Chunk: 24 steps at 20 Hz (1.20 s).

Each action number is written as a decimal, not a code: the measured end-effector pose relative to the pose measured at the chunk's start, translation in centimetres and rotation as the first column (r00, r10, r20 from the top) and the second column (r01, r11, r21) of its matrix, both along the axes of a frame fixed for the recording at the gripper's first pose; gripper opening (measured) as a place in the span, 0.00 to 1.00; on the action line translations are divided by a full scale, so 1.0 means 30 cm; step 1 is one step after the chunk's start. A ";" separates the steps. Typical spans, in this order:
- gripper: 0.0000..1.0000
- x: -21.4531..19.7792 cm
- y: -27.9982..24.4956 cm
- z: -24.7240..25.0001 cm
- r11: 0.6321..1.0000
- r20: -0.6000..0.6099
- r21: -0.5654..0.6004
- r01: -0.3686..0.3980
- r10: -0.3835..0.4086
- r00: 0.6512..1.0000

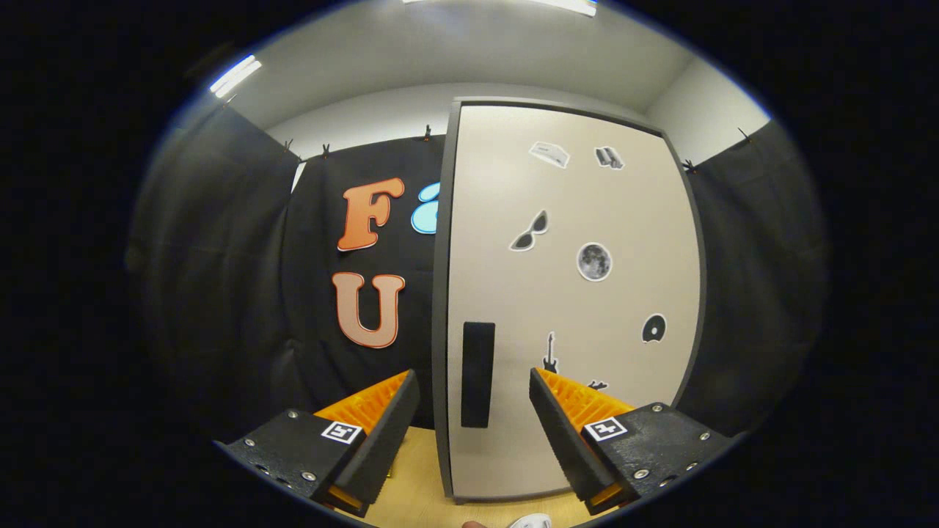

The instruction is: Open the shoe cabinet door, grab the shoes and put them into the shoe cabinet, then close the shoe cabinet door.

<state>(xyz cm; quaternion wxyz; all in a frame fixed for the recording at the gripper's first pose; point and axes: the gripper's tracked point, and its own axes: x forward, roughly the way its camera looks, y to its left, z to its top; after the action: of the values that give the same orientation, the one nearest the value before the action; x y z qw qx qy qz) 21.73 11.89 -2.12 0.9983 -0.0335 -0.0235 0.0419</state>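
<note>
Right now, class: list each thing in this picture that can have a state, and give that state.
shoe cabinet door: closed
door handle: ungrasped, between the fingers, just ahead
tool: open, holding nothing
ceiling lights: on

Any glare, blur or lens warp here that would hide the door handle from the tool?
Gripper view: strong fisheye warp bows the cabinet door edges; handle sharp, evenly lit, no glare on it; ceiling lights blow out; side cloth falls dark; open tool stands just short of the handle, in focus.
</note>
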 end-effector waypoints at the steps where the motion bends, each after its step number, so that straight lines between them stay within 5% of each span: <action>1: 0.95 0.049 0.009 -0.007 1.000 0.004 -0.019 0.011 -0.011 1.000; 9: 0.86 0.240 -0.016 -0.077 0.998 -0.026 0.017 0.062 -0.061 0.998; 14: 0.40 0.254 -0.002 -0.096 0.998 -0.034 -0.001 0.060 -0.060 0.998; 24: 0.32 0.189 -0.014 -0.087 0.999 -0.058 0.012 0.051 -0.050 0.997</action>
<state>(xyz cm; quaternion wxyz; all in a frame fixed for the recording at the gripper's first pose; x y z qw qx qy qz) 27.40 11.47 -4.74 0.9995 -0.0262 0.0059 0.0176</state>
